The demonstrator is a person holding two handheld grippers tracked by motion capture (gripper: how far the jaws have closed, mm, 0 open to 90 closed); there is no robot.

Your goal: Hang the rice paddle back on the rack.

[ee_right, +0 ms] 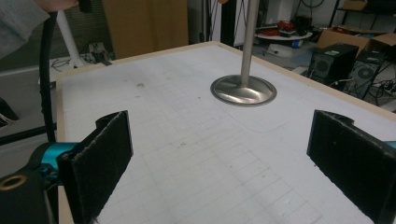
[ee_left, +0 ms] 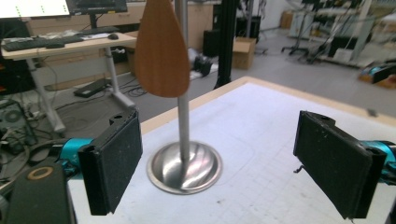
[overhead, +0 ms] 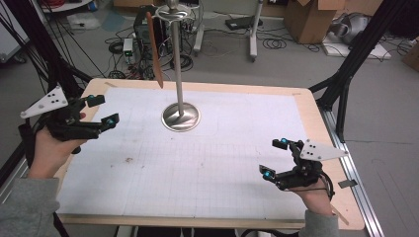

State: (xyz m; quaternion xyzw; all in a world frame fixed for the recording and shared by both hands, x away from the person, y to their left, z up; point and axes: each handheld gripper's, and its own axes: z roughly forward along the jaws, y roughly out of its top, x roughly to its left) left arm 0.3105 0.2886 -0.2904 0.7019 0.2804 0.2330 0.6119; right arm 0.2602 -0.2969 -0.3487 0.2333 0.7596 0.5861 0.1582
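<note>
Black padded fingers (ee_left: 112, 165) of the left gripper (overhead: 101, 111) stand wide apart with nothing between them, framing the steel stand (ee_left: 184, 116) in the left gripper view. The stand's round base (ee_left: 185, 167) sits on the white gridded mat (ee_left: 261, 140) ahead of the jaws, well apart from the pads. A wooden spatula (ee_left: 162, 46) hangs beside the stand's upright pole, blade down, clear of the base and above the level of the fingers; its blade overlaps the pole in that view, on the pole's left.

From the high view, the spatula (overhead: 154, 49) hangs from the ring at the top of the stand (overhead: 177, 64), on the side towards the left gripper, its tip above the far edge of the table (overhead: 316, 123). That gripper hovers near the table's left edge, to the left of the stand's base (overhead: 181, 117), jaws pointing roughly towards it.

Across from it, the right gripper (overhead: 274, 158) is held near the table's right edge, well apart from the stand and nearer the person than the base. Its fingers (ee_right: 100, 163) are also spread wide and empty, hovering over the mat (ee_right: 196, 154), with the stand's base (ee_right: 243, 90) and pole farther ahead between them.
</note>
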